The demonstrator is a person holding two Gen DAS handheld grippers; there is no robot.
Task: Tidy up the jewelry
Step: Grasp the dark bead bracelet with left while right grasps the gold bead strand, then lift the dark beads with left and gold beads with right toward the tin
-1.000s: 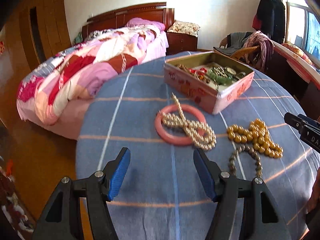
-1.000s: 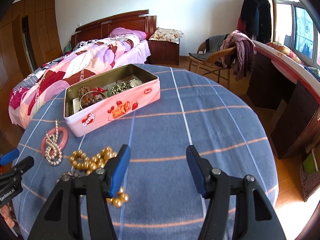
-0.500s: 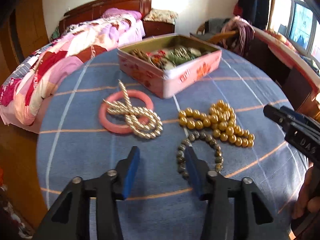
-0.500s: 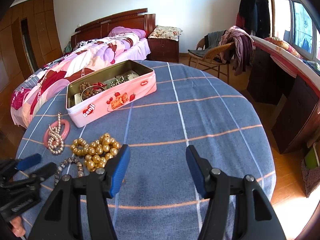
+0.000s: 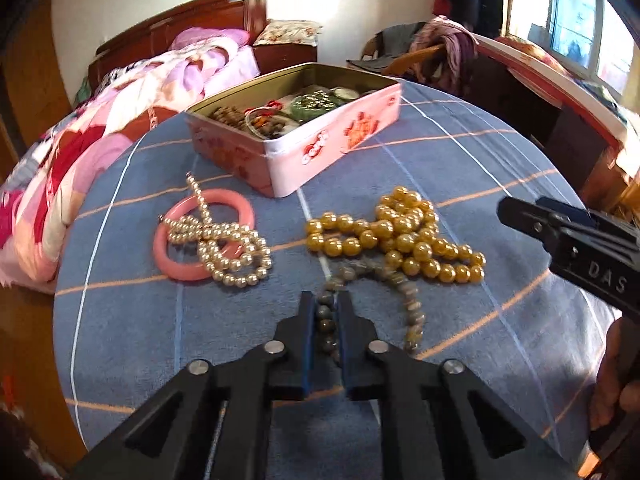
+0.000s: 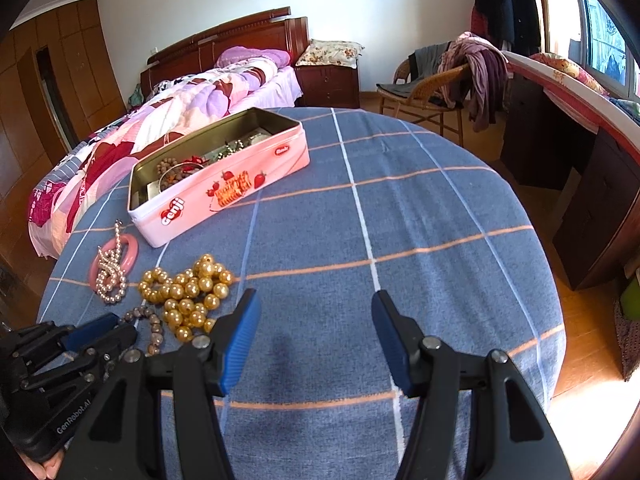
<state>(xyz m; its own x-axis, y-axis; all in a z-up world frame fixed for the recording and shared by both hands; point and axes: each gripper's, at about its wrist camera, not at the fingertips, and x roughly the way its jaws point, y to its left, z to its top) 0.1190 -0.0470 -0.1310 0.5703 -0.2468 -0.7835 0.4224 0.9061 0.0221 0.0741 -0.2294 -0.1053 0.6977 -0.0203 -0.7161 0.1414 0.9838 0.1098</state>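
Since the left gripper (image 5: 325, 308) has just been closing and its blue pads now pinch the near side of the grey-brown bead bracelet (image 5: 394, 280), the step in hand reads as lifting that strand toward the pink tin (image 5: 332, 148). Judgement: raise slowly, so the far loop slides free of the gold bead necklace (image 5: 400, 236) it touches; a quick pull may drag the gold beads along. Carry high enough to clear the tin's rim, which already holds other pieces.

Bracelet: a few beads sit between the left pads, the rest curves away to the right on the blue checked tablecloth (image 5: 460, 160). Pearl strand (image 5: 224, 248) draped over pink bangle (image 5: 176, 256), apart to the left.

Right gripper (image 6: 314, 316): jaws spread, nothing between them, over bare cloth right of the gold beads.
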